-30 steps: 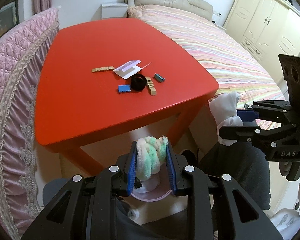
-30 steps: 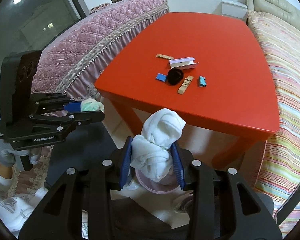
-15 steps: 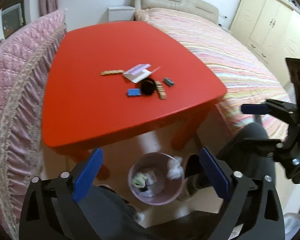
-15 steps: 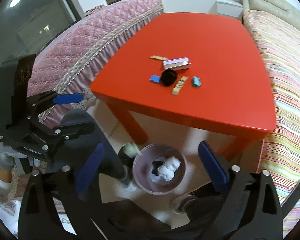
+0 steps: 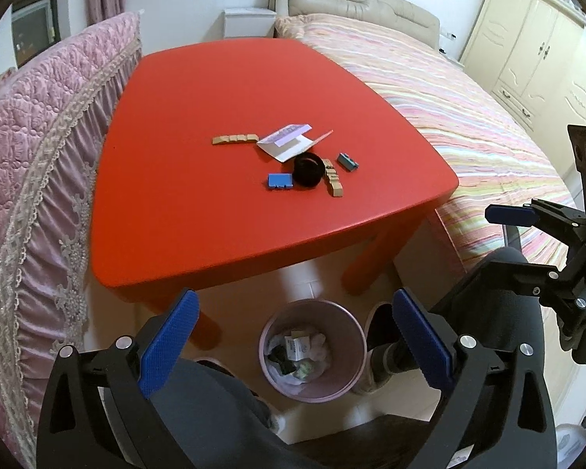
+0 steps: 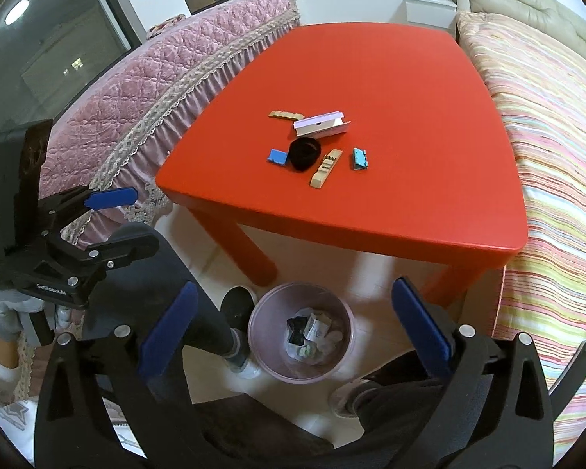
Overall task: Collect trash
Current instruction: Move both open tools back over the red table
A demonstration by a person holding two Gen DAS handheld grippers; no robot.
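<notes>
Grippers: two. The left gripper and the right gripper, both low in frame, have fingers spread wide and empty, having just released.
Bins: one pink trash bin, lower centre on the floor.
Trash: crumpled white and green wads lie inside the bin with a small box.
Counter items: two blue blocks, two tan strips, one black ring, one open booklet, clustered mid-frame.
Counter: red counter, glossy.
Room: pink quilted bed at left, striped bed at right, cream wardrobe upper right.
</notes>
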